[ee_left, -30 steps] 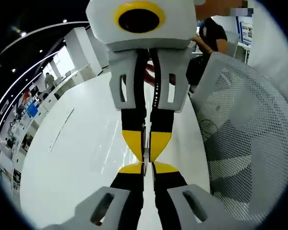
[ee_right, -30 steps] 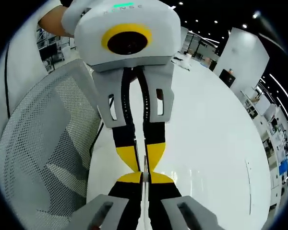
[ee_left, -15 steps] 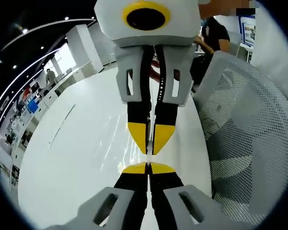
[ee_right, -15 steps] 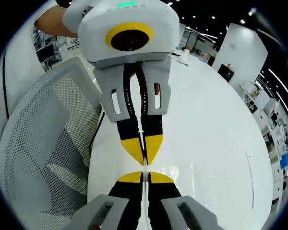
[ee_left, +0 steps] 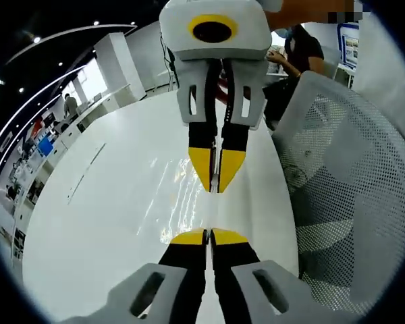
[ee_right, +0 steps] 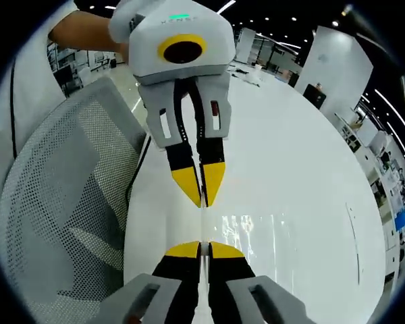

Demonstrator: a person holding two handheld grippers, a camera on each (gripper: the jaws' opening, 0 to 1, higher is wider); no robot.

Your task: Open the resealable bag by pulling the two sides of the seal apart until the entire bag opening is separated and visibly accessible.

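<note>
A clear resealable bag (ee_right: pixel 246 227) shows as faint glints and a thin film edge (ee_left: pixel 214 183) between the two grippers, over a white table (ee_left: pixel 108 216). My left gripper (ee_left: pixel 209 235) rises from the bottom of the left gripper view with jaws shut on one side of the bag's seal. Facing it from above, the right gripper (ee_left: pixel 217 185) is pinched on the other side. In the right gripper view my right gripper (ee_right: pixel 202 248) is shut at the bottom, and the left gripper (ee_right: pixel 202 197) points down at it. A short gap separates the two sets of tips.
A white mesh chair back (ee_left: pixel 344 202) stands beside the table, also seen as mesh chair (ee_right: pixel 61 202). A person in dark clothes (ee_left: pixel 298 50) sits behind. A hand and sleeve (ee_right: pixel 81 30) hold the far gripper. Desks and screens (ee_left: pixel 40 145) line the room's far side.
The two grippers have drawn apart: the tips nearly touched a second ago and now a clear gap lies between them. Both stay shut on the bag.
</note>
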